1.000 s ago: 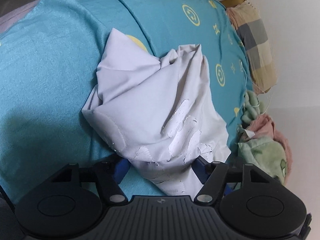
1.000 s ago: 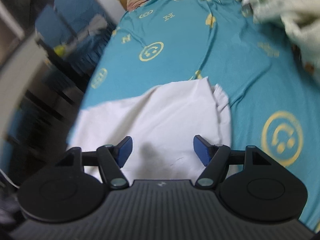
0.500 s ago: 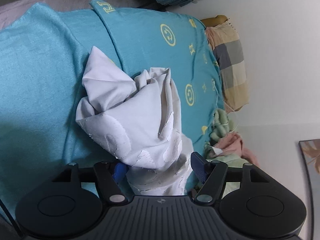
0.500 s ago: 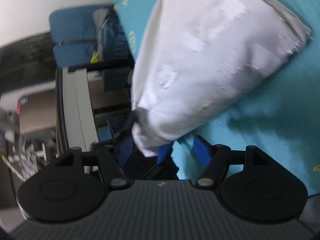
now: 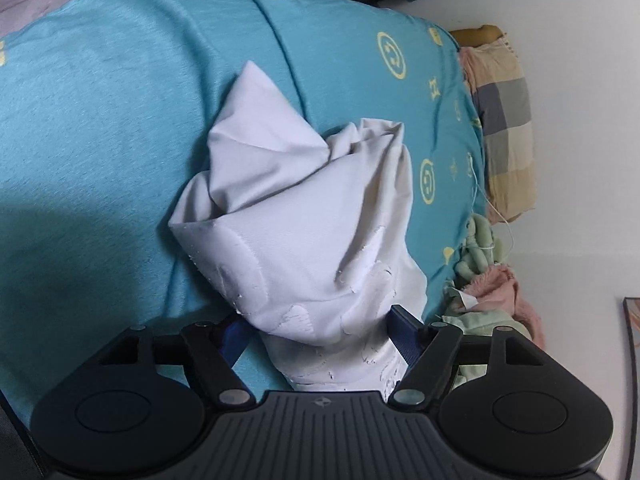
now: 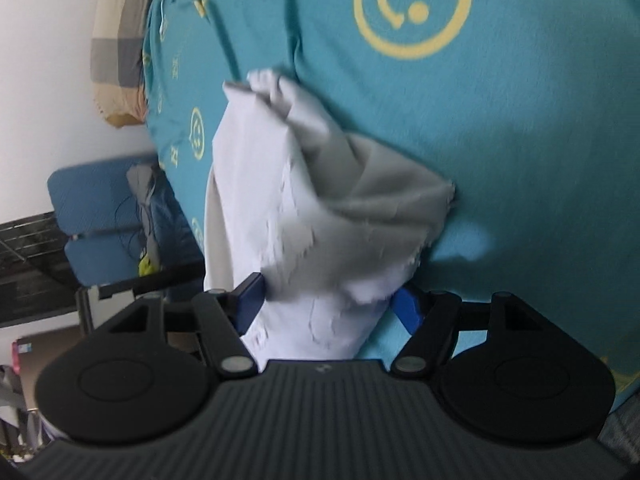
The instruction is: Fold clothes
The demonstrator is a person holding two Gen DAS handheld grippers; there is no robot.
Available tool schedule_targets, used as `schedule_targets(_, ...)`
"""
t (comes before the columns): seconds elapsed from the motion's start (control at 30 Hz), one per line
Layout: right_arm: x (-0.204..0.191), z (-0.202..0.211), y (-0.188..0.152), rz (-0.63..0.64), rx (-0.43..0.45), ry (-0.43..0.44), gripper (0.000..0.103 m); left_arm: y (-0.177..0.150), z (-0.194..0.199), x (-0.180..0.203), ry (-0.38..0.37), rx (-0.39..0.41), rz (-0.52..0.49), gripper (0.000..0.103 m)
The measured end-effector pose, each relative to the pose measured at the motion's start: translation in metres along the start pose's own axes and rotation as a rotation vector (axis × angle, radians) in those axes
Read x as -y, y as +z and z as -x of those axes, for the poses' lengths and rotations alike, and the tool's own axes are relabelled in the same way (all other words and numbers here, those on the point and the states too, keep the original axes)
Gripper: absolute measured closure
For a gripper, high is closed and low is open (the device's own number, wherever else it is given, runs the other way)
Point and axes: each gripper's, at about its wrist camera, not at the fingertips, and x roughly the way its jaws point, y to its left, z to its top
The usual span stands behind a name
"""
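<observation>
Left wrist view: your left gripper (image 5: 320, 330) has the white garment (image 5: 304, 220) bunched between its jaws, which have just been opening; the blue pads sit at the cloth's sides, so it reads as wide and letting go, not clamping.
Right wrist view: same deal, right gripper (image 6: 328, 300) wide, cloth filling the gap, blurry, no squeeze I can see.
Where it is: crumpled on the teal bedsheet (image 5: 100, 120), bed not bench.
Long axis: runs away from both sets of jaws, up-frame, toward the pointed corner (image 5: 252, 76).
Nearer hand: honestly can't call it, both are right at it.
Next, I'd guess: spread it flat first.
</observation>
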Motion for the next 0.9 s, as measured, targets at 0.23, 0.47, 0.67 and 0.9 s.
schedule_targets(0.23,-0.005,-0.001,0.005,0.133,0.03,-0.032,0.043,0.009,-0.002,-0.003,0.006,0.06,0.023,0.034)
schedule_targets(0.47,-0.012,0.0,0.006,0.221,0.06,-0.041,0.068,0.008,0.0,0.003,0.01,0.099,-0.008,0.053)
schedule_targets(0.67,-0.021,0.008,-0.001,0.288,0.1,-0.014,0.077,0.003,0.01,0.011,-0.018,0.126,-0.035,0.068)
schedule_targets(0.9,-0.034,0.05,-0.012,0.343,0.159,0.086,0.082,-0.009,0.037,0.047,-0.088,0.111,-0.08,0.074)
